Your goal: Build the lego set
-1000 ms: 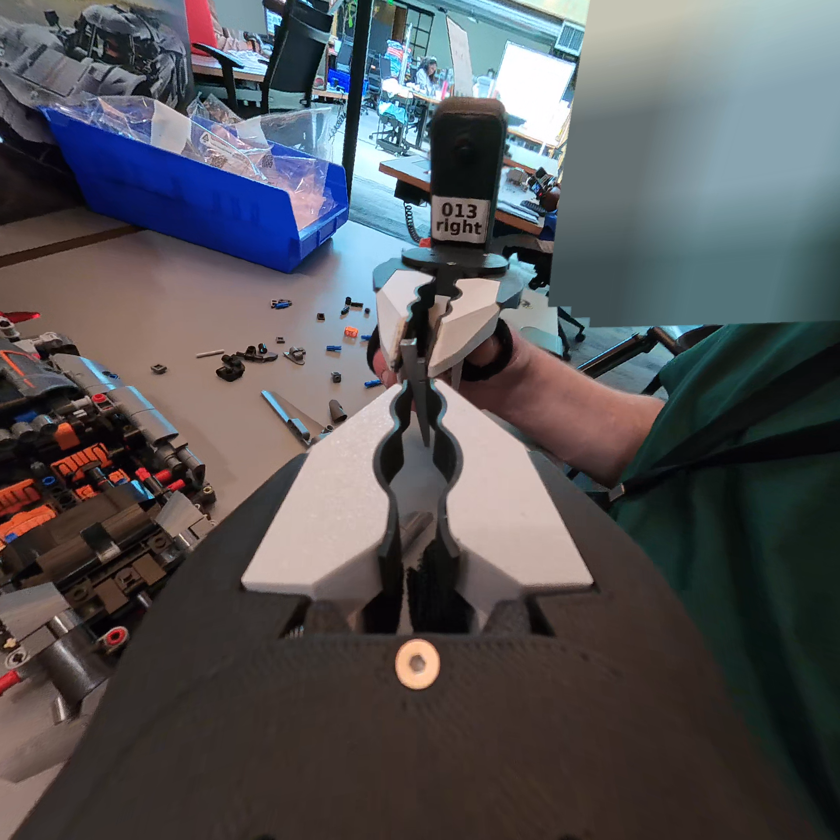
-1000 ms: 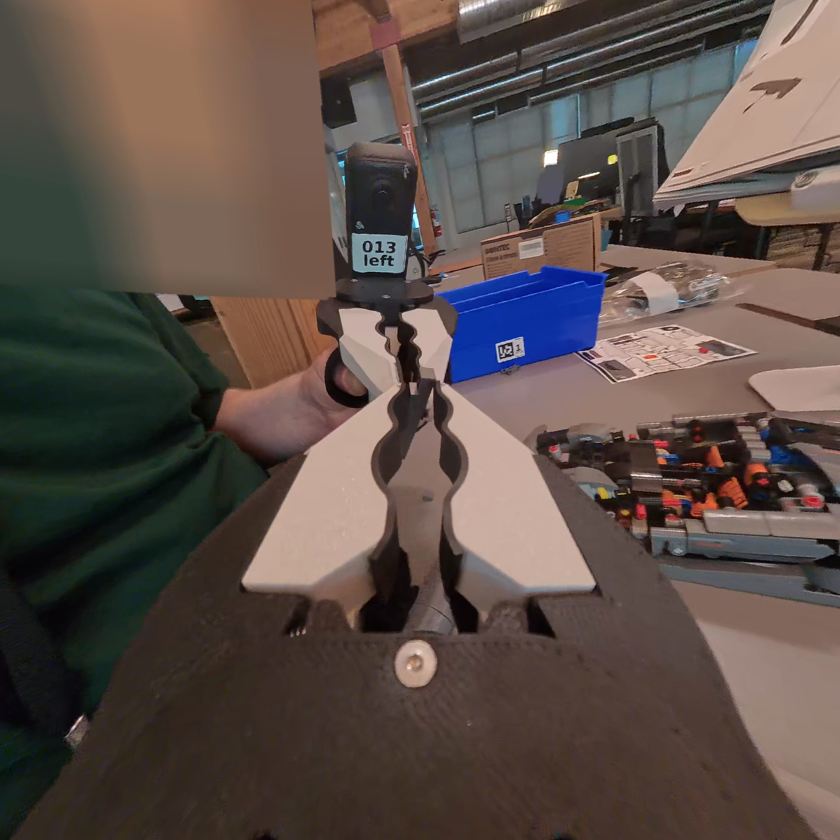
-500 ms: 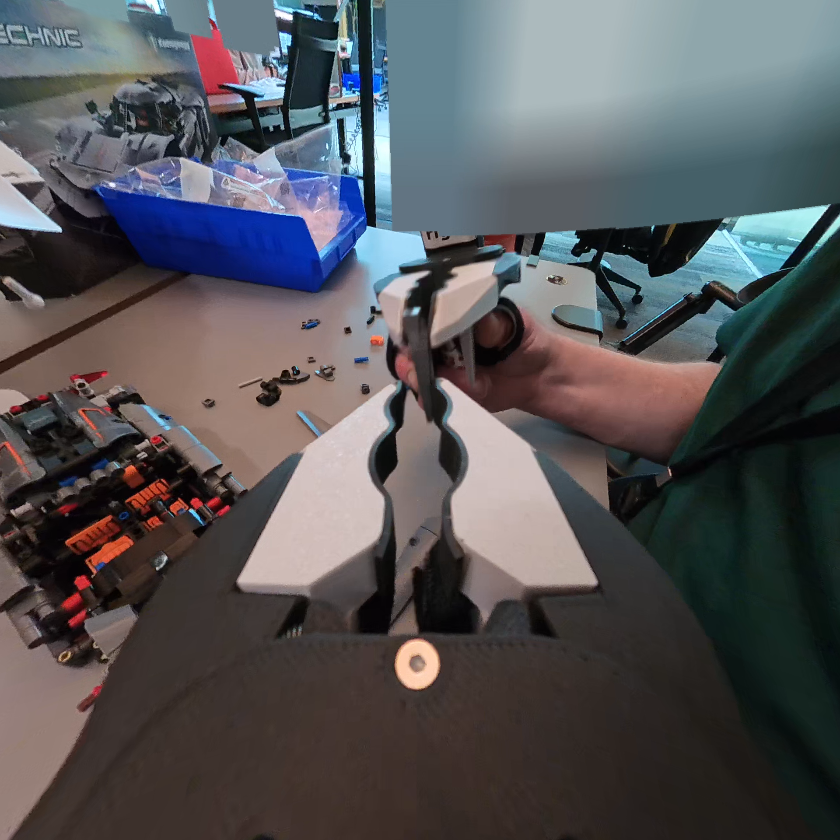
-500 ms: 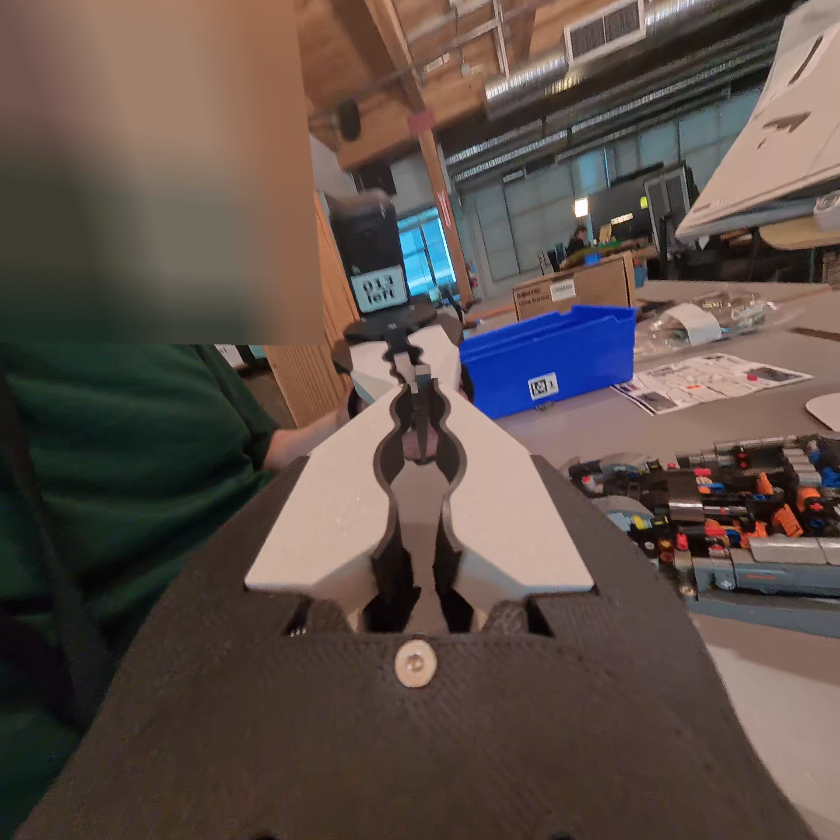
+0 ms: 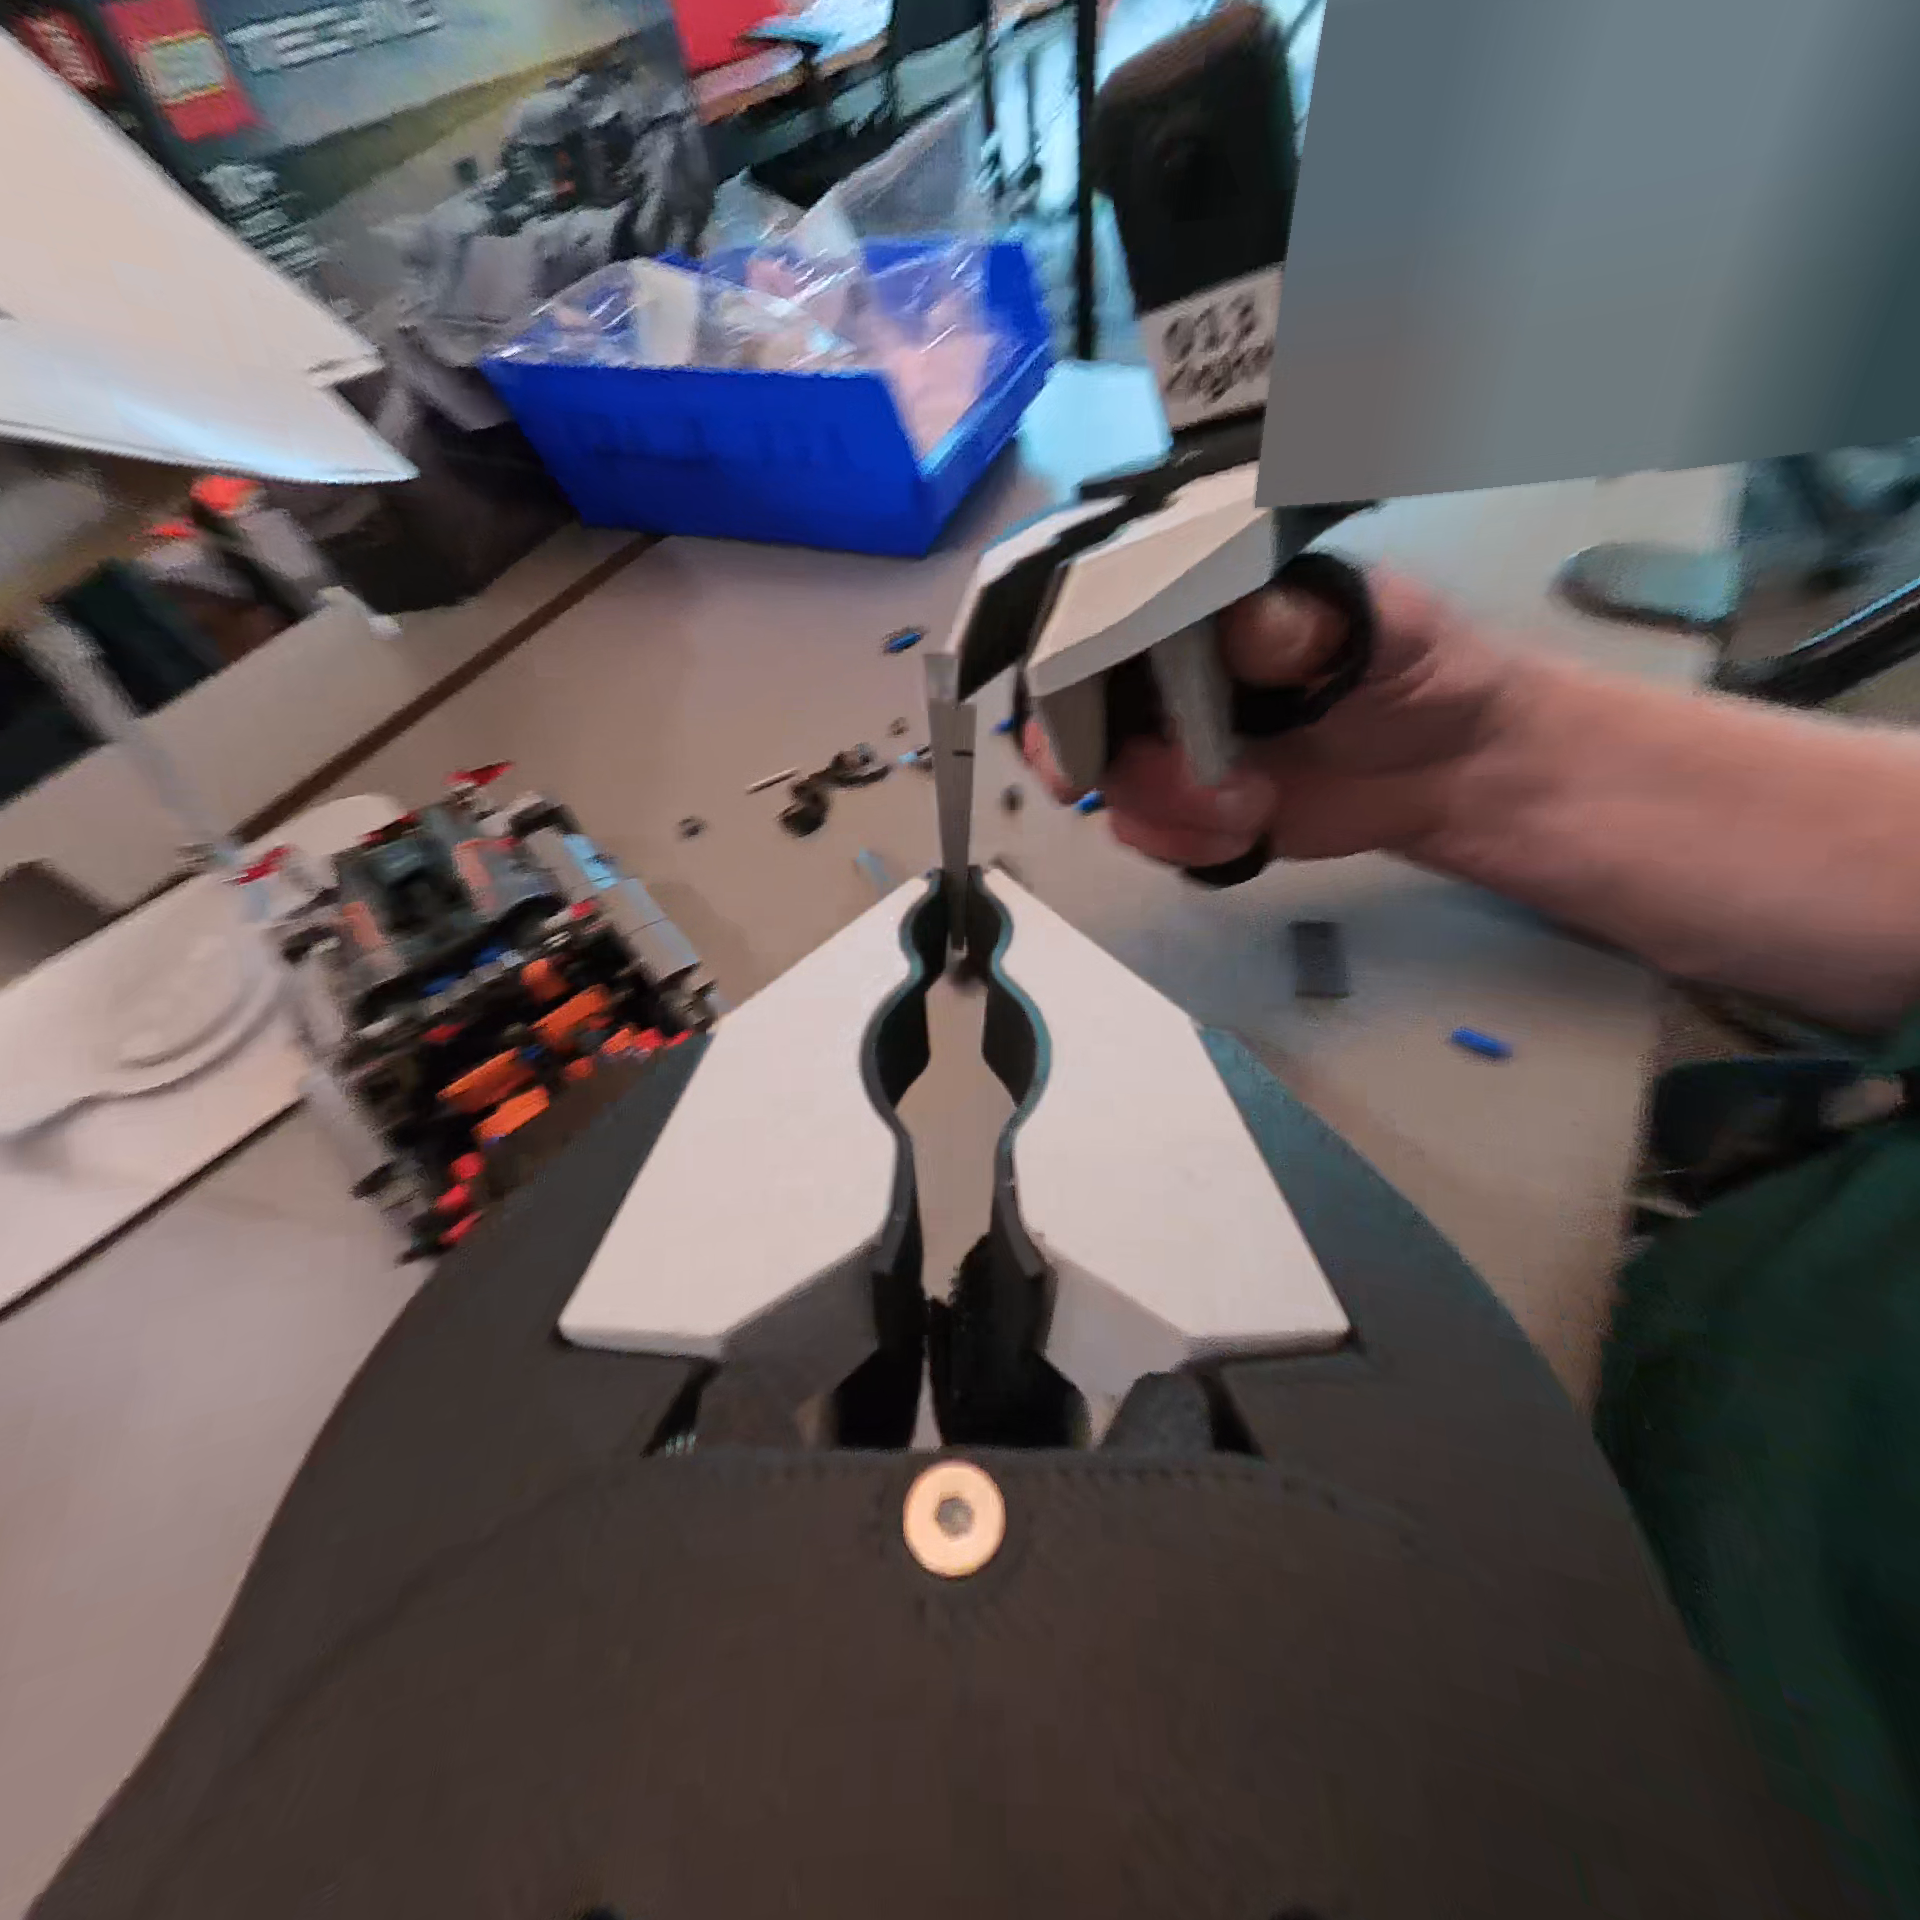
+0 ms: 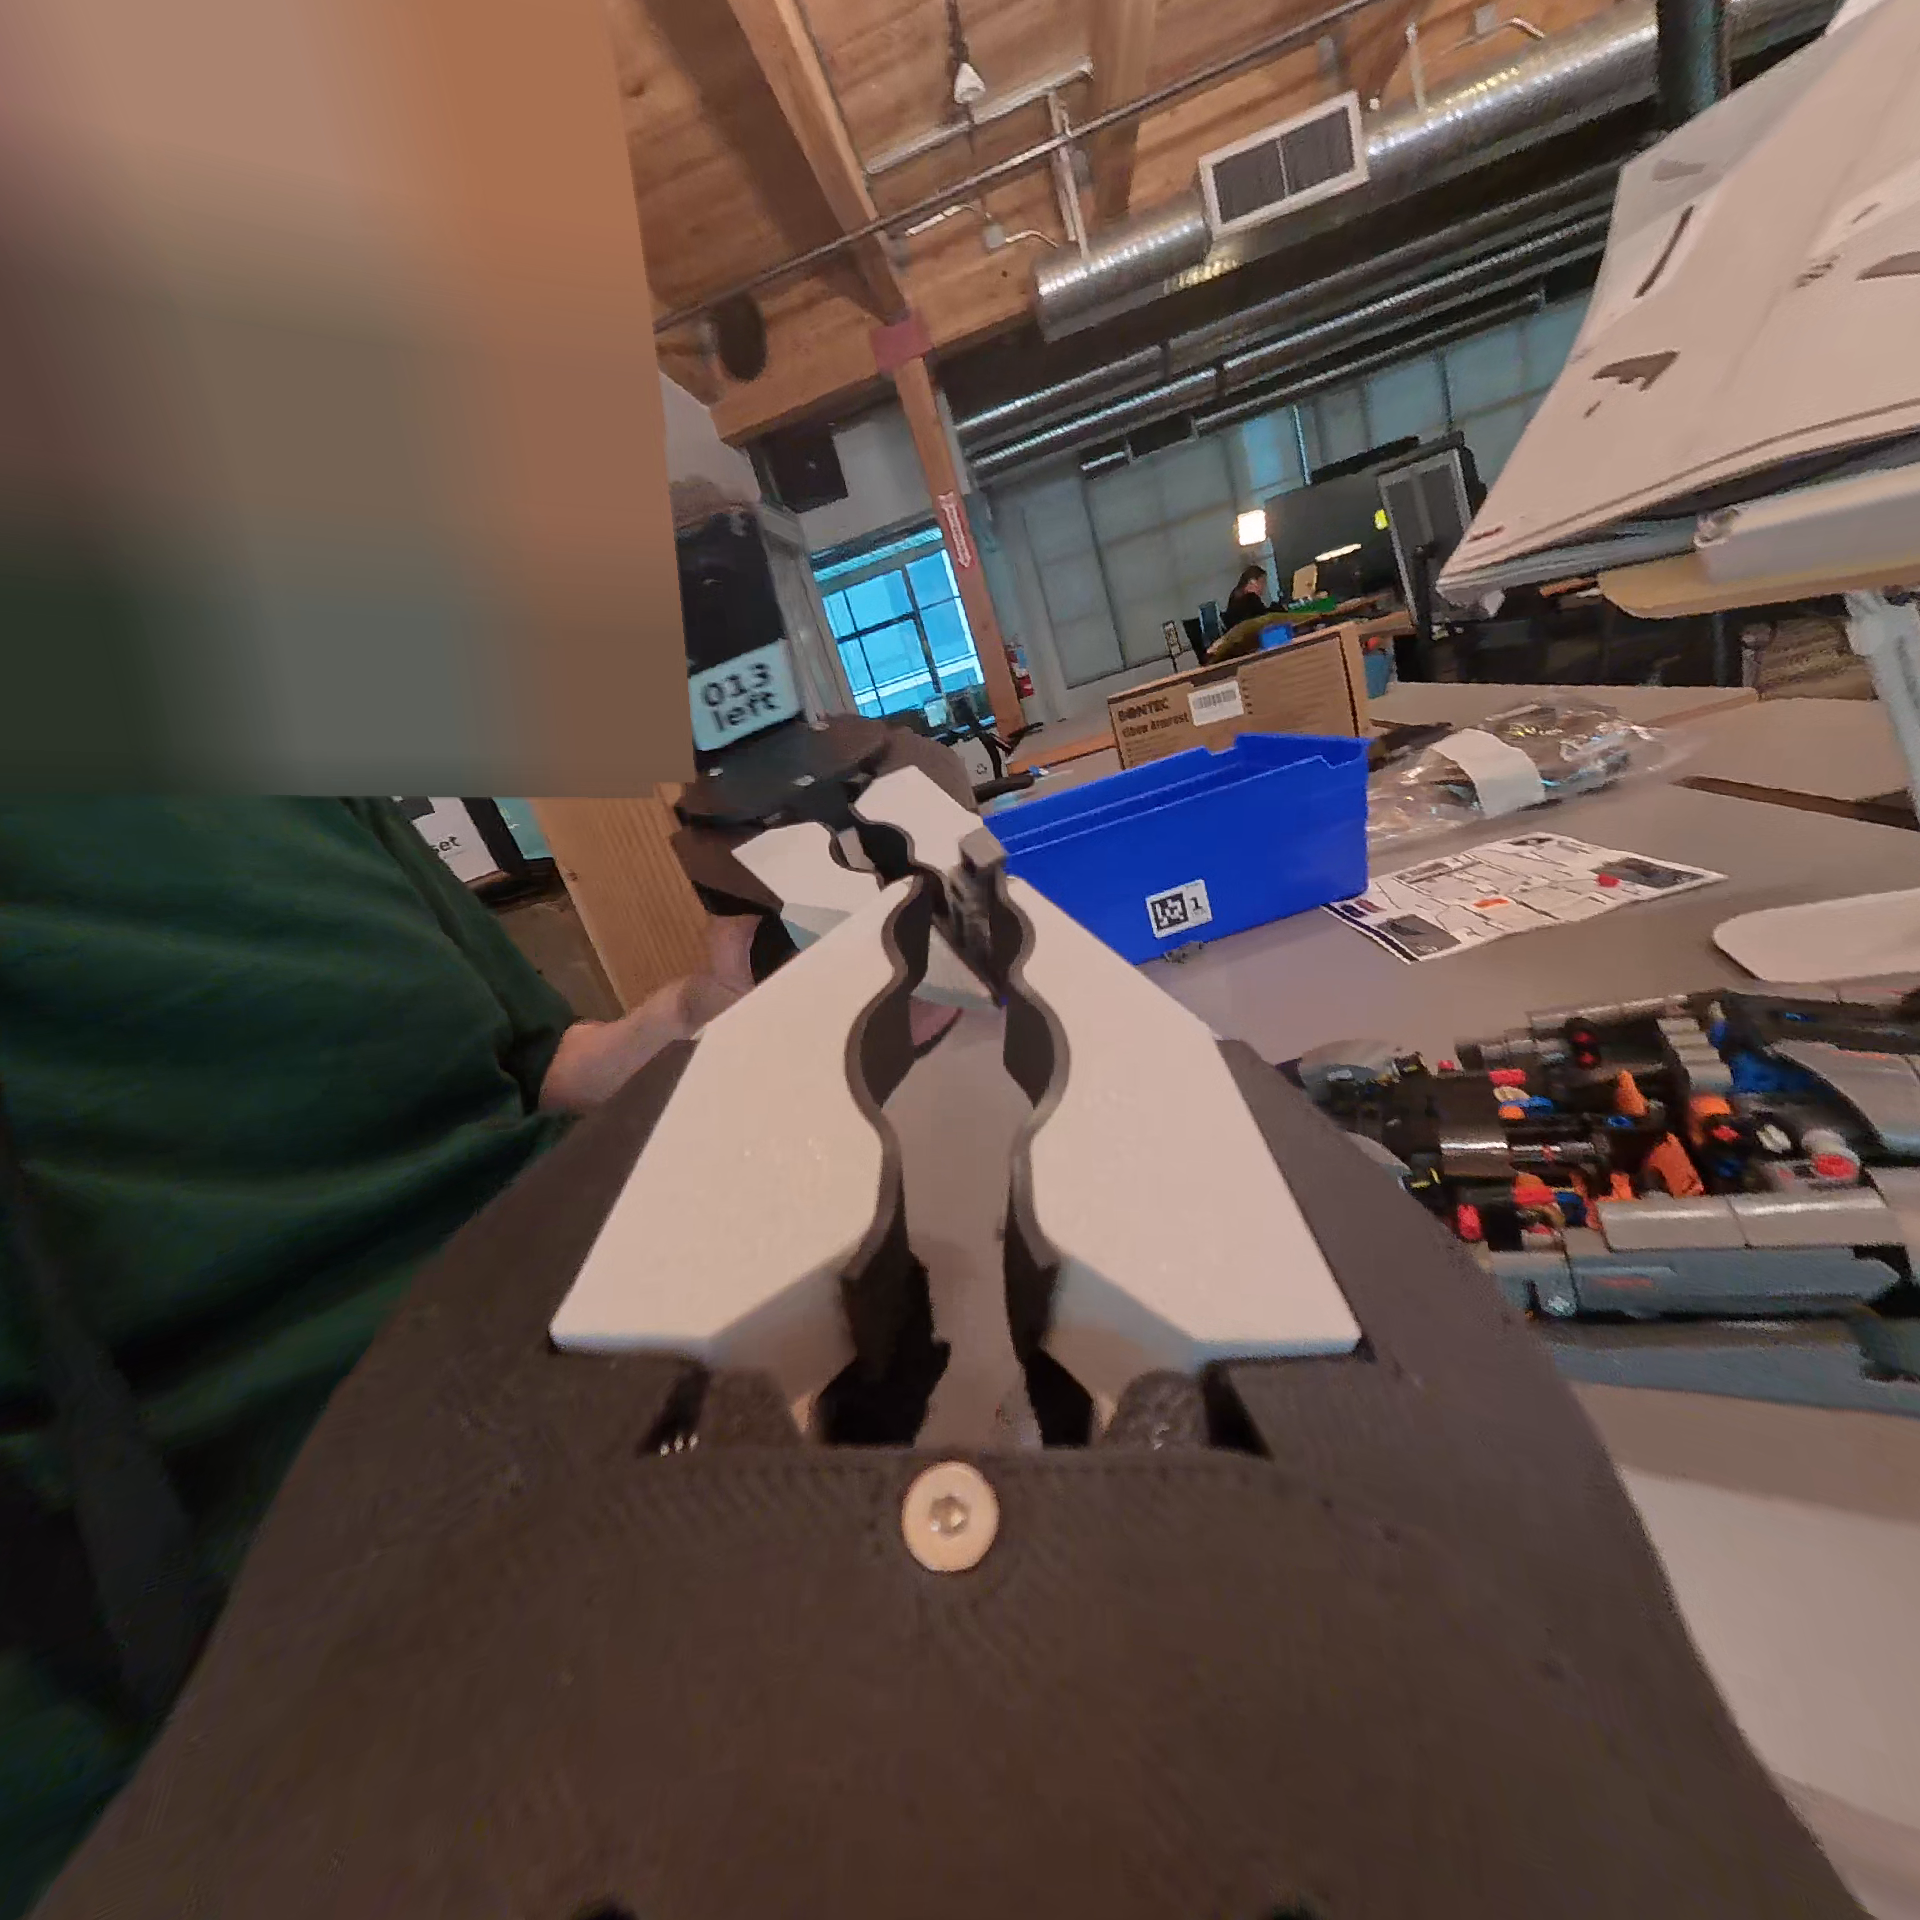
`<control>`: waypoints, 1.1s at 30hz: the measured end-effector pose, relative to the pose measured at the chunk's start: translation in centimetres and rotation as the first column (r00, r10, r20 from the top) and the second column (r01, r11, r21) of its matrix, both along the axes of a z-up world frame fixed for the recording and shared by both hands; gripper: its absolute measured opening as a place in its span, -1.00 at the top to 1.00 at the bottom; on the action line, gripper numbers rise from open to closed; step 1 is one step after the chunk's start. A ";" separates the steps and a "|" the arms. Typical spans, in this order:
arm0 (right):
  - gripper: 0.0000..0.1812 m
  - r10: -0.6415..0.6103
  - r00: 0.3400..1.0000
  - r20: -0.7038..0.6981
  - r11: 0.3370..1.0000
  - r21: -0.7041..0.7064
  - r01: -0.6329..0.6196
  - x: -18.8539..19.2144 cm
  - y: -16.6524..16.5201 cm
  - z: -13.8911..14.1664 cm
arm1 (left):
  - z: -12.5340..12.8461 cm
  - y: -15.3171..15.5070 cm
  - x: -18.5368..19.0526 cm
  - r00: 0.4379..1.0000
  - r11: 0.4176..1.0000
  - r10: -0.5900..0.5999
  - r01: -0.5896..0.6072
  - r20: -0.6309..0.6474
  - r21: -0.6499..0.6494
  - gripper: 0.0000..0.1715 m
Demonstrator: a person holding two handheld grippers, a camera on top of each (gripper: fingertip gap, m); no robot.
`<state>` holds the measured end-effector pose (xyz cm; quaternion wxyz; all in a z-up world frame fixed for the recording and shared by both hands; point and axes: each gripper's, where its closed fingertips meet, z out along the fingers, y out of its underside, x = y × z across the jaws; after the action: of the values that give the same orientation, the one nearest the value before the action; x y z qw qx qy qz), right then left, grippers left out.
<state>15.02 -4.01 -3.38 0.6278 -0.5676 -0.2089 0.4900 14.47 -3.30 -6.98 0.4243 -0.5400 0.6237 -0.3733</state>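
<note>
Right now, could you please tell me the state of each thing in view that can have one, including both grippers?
left gripper: jaws shut on the lower end of the grey beam.
right gripper: jaws shut on the grey beam's other end.
grey beam: held in the air between both grippers, clear of the table.
Lego model: partly built, resting on the table.
blue bin: open, holding clear bags.
loose parts: scattered on the table.

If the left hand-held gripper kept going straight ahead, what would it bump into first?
Probably the right hand-held gripper. The left hand-held gripper points straight at it, and a thin grey piece already bridges their tips. The hand holding it comes next, though depth is hard to judge.
</note>
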 end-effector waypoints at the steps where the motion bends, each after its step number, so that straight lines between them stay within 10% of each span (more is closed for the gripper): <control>1: 0.87 0.007 1.000 0.000 1.000 -0.013 -0.007 0.0 0.1 -0.1 | -0.2 0.5 -0.1 0.999 0.997 0.040 -0.039 -0.023 0.066 0.99; 11: 0.83 0.007 1.000 0.019 0.979 -0.205 -0.003 -0.8 1.9 -2.7 | -1.7 2.2 0.1 0.967 0.897 0.231 -0.168 -0.110 0.409 1.00; 33: 0.93 -0.045 0.995 0.091 0.972 -0.226 0.064 -0.2 2.0 -3.3 | -2.1 2.4 0.7 0.948 0.828 0.293 -0.186 -0.125 0.530 1.00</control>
<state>14.81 -2.00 -6.67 0.5619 -0.6621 -0.1618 0.4687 15.14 -0.94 -9.03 0.5305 -0.5170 0.6668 -0.0814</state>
